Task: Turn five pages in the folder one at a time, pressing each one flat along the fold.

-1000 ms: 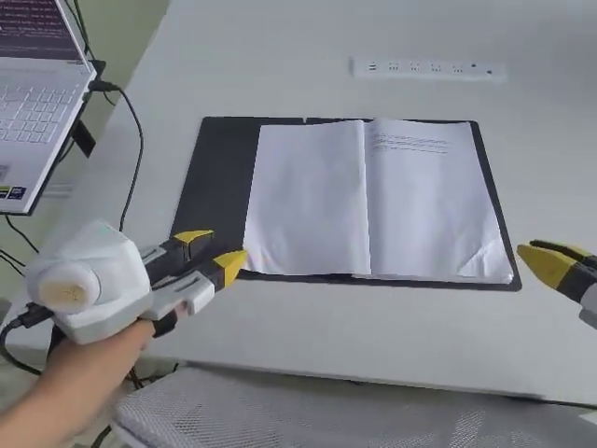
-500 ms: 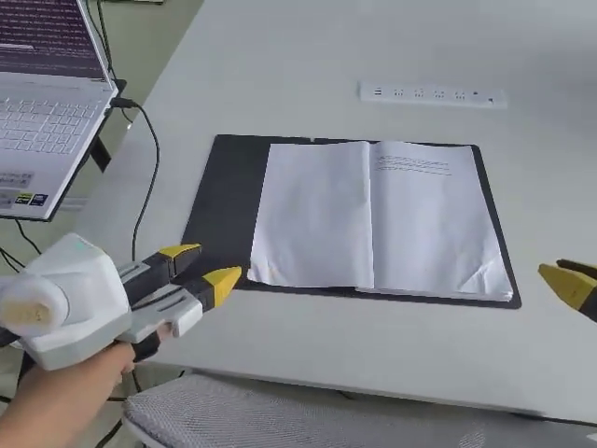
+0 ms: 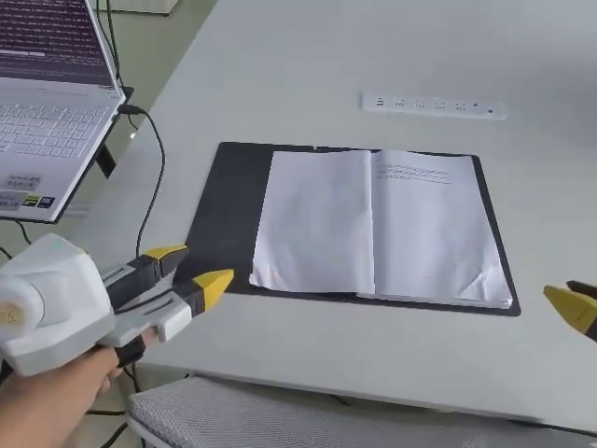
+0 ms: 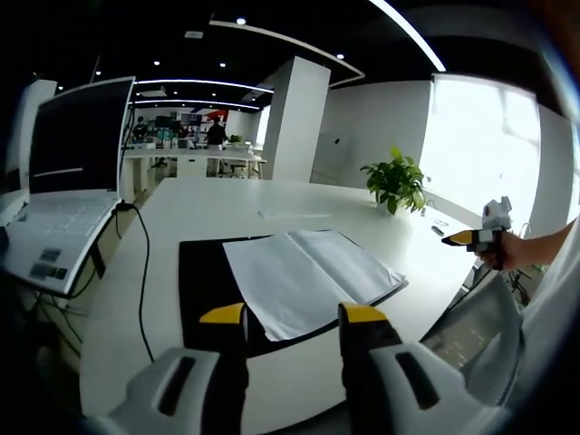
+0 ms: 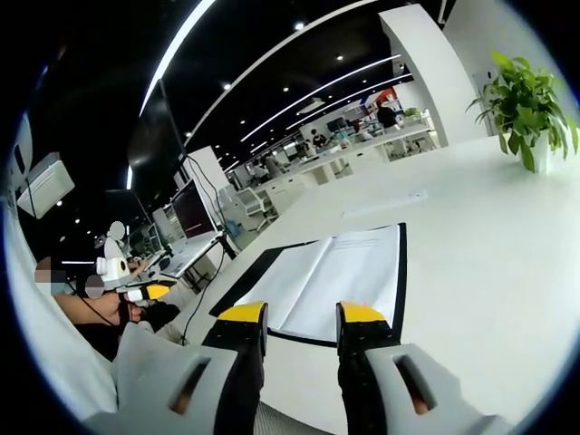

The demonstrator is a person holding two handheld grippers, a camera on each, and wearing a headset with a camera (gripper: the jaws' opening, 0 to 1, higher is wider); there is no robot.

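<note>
Left gripper (image 3: 198,266): jaws parted, empty, near the folder (image 3: 222,210)'s left corner. Right gripper (image 5: 303,314): the same, off its right edge. The folder lies open on the table (image 3: 373,347). Risk: the right-hand page (image 3: 429,224) sits on a stack, so a deep pinch may lift two sheets or crease the corner.

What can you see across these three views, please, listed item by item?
flat black open folder: one, black, middle of the workbench
white paper pages: number unclear, white, spread on both sides of the fold
long white power strip: one, white, beyond the folder
open silver laptop: one, silver, left edge of the workbench
thin black cable: one, black, trailing from the laptop over the edge
potted green plant: one, green, by the workbench's far end
grey mesh chair: one, grey, below the workbench's near edge
white workbench: one, white, under everything
left claw: one, yellow-tipped, open, off the folder's near-left corner
right claw: one, yellow-tipped, open, right of the folder
person's hand: one, holding the left claw
</note>
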